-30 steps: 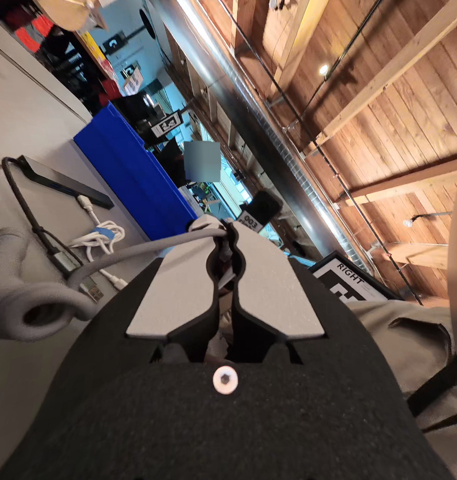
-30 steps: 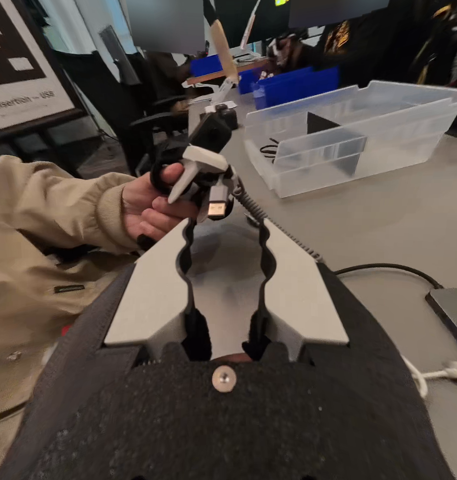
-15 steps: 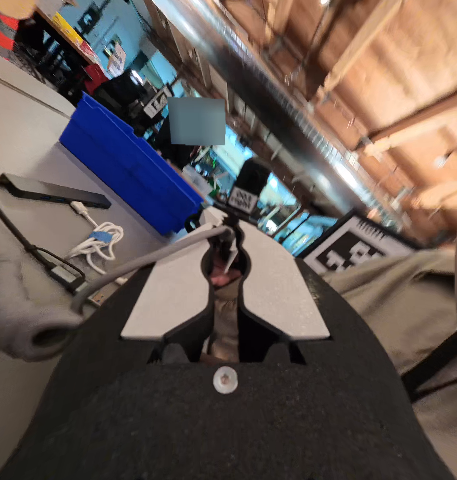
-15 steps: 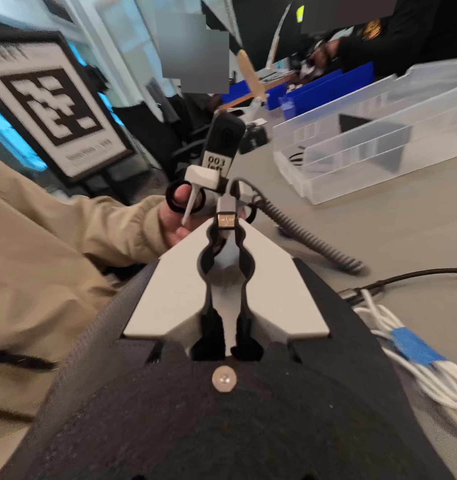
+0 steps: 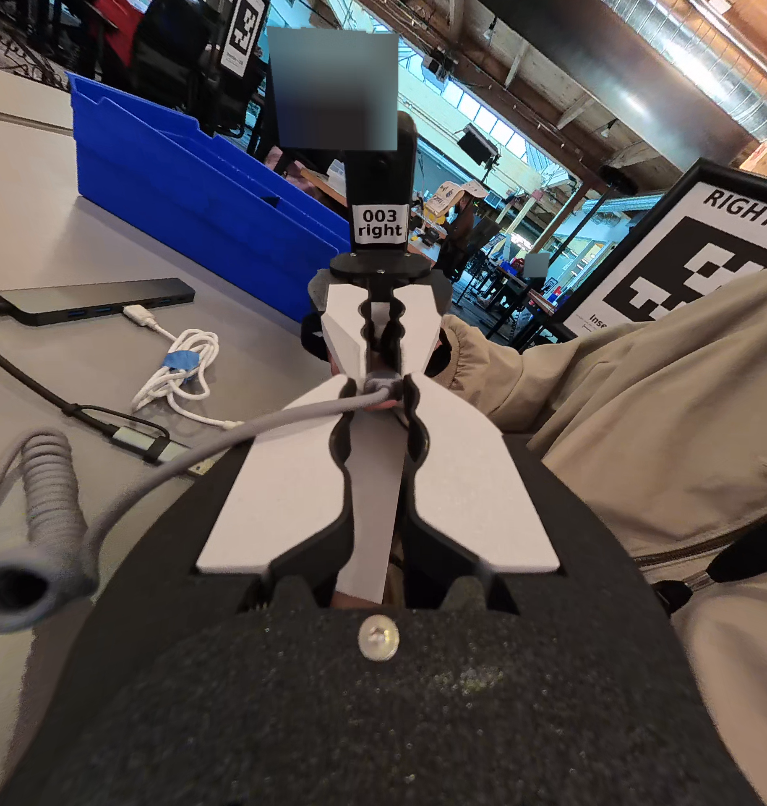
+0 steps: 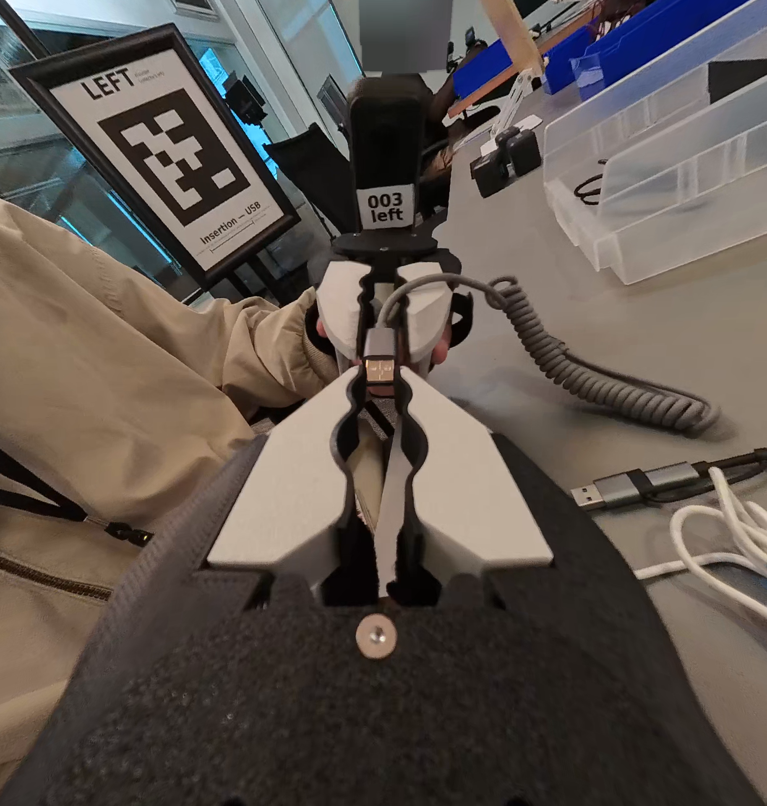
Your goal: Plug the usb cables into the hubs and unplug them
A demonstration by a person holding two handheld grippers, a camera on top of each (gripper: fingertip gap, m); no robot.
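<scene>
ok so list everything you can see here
coiled cable: one, grey, plug held between both grippers
hub: one, black, on table
white cable: one, blue-taped, beside hub
adapter plug: one, grey, on table
blue bin: one, on table
clear bin: one, on table
framed signs: two, black-white, beyond table
table: one, grey
sleeve: beige, person's arm
left gripper: grey fingers, shut on cable
right gripper: grey fingers, shut on plug

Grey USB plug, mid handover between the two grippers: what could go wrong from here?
1. The right gripper pinches the grey USB plug on its metal tip, the part that must enter a port; it probably needs a regrip.
2. The coiled cable arcs over the left gripper and trails on the table; its pull could twist the plug.
3. The black hub lies loose, so pushing may slide it.
</scene>
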